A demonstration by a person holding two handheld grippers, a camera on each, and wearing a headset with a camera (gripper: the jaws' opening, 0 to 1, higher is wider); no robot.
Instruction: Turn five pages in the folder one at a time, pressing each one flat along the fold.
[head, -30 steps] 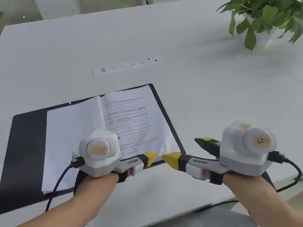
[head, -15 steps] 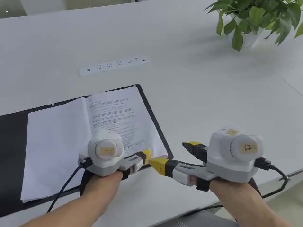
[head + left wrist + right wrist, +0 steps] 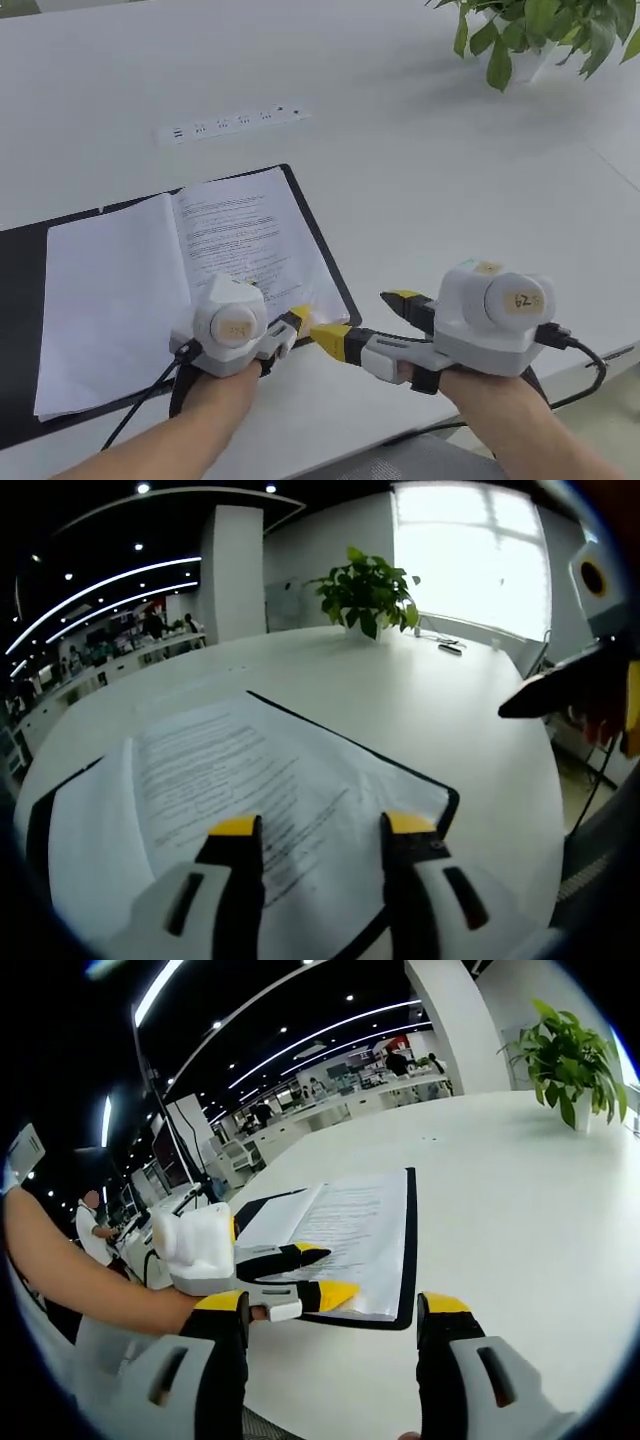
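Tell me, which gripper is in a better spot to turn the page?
Left, probably. The left gripper holds open fingers over the printed page near its corner; the right gripper, also open, is off the folder, over the table.

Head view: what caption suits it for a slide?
Left tool and right tool, both open, poised by the open folder on a white table.

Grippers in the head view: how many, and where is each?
2. The left gripper is over the near right corner of the folder; the right gripper is beside it, over the table just off the folder's edge.
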